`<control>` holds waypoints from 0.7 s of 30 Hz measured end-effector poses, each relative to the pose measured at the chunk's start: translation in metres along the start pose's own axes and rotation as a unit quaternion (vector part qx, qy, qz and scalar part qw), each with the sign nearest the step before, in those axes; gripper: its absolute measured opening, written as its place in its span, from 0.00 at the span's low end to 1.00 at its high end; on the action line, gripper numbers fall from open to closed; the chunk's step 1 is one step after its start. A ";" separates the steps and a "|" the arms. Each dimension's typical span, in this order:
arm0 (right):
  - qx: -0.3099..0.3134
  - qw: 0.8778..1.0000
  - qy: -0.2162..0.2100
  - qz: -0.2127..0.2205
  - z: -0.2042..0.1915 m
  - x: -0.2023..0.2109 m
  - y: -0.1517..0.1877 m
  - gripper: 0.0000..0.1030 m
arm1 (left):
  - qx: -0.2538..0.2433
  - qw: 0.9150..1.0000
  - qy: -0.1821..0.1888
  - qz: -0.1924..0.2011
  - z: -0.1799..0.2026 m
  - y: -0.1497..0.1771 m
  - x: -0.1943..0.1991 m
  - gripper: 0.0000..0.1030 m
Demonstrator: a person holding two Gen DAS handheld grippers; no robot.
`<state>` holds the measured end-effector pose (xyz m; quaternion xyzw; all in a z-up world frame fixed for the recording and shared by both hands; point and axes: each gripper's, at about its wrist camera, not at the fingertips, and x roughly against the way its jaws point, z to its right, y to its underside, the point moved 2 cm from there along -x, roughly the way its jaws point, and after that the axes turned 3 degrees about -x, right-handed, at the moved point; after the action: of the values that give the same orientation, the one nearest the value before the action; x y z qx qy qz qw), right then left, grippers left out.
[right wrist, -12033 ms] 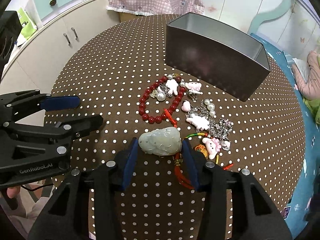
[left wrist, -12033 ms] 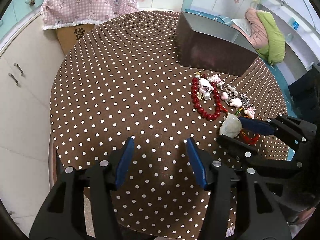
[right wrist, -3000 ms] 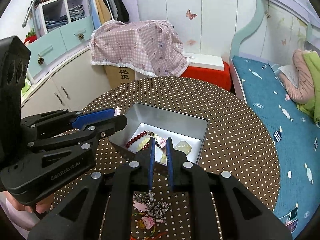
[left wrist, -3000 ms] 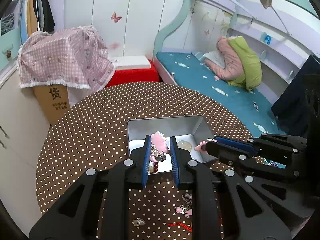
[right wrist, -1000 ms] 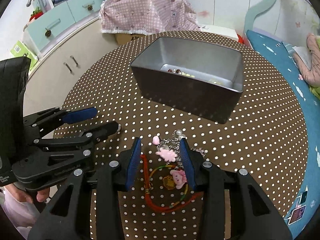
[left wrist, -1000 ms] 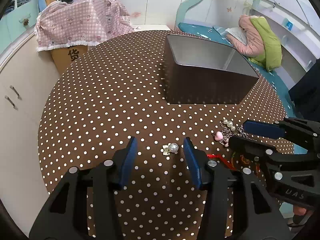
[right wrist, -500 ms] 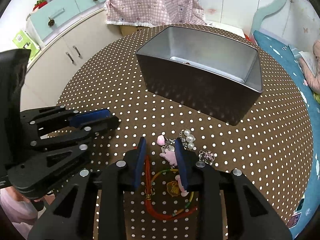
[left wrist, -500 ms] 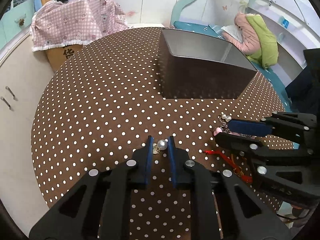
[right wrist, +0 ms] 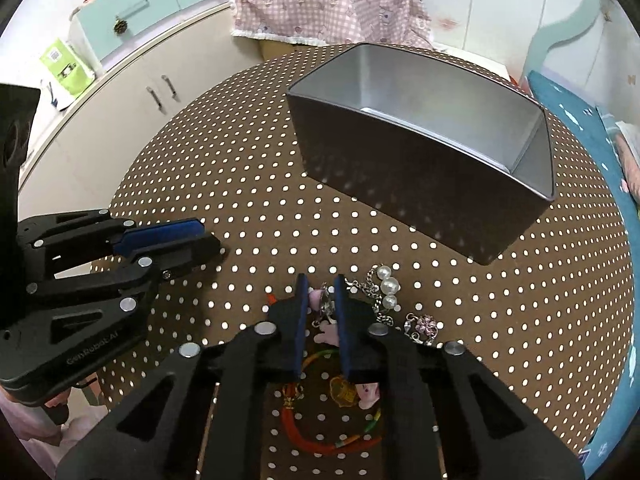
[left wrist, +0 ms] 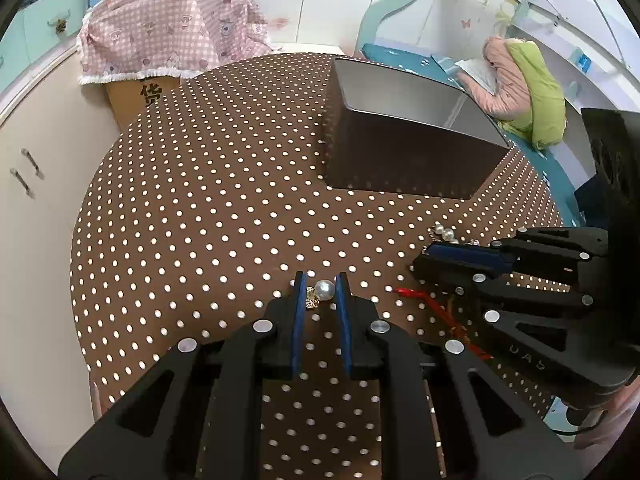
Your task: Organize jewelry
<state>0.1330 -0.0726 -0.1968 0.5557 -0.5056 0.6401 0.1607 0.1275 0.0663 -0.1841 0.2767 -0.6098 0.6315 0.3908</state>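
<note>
A white pearl earring [left wrist: 324, 290] with a small gold charm sits between my left gripper's [left wrist: 321, 280] blue pads, which are shut on it just above the dotted tablecloth. In the right wrist view my right gripper [right wrist: 320, 285] is closing. Its pads press on a pink charm with a silver chain [right wrist: 323, 300] from the jewelry pile. Beside it lie a pearl chain [right wrist: 386, 284], a flower charm [right wrist: 424, 324] and a red and multicoloured cord [right wrist: 332, 442]. The open metal tin [right wrist: 420, 184] stands farther back. The left gripper [right wrist: 208, 238] shows at the left there.
The round table [left wrist: 200, 200] has a brown cloth with white dots, and its edge is close on the left and near side. White cabinets [right wrist: 132, 92] and a checked pink cover [left wrist: 168, 36] stand behind. A teal bed [left wrist: 556, 168] lies to the right.
Both grippers went from open to closed over the last second, the left around the pearl earring, the right around the pink charm and chain. Neither hand moved much.
</note>
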 end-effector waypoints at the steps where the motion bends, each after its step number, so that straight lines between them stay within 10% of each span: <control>1: 0.001 1.000 -0.007 -0.001 0.002 0.001 0.001 0.11 | 0.001 1.000 -0.003 0.001 0.002 0.000 0.001 0.15; 21: 0.012 0.995 -0.097 0.020 0.048 0.034 -0.025 0.10 | 0.087 0.995 -0.025 0.038 0.024 -0.023 0.016 0.15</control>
<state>0.1676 -0.1134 -0.1618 0.6070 -0.5222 0.5921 0.0913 0.1347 0.0444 -0.1561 0.3017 -0.5727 0.6893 0.3254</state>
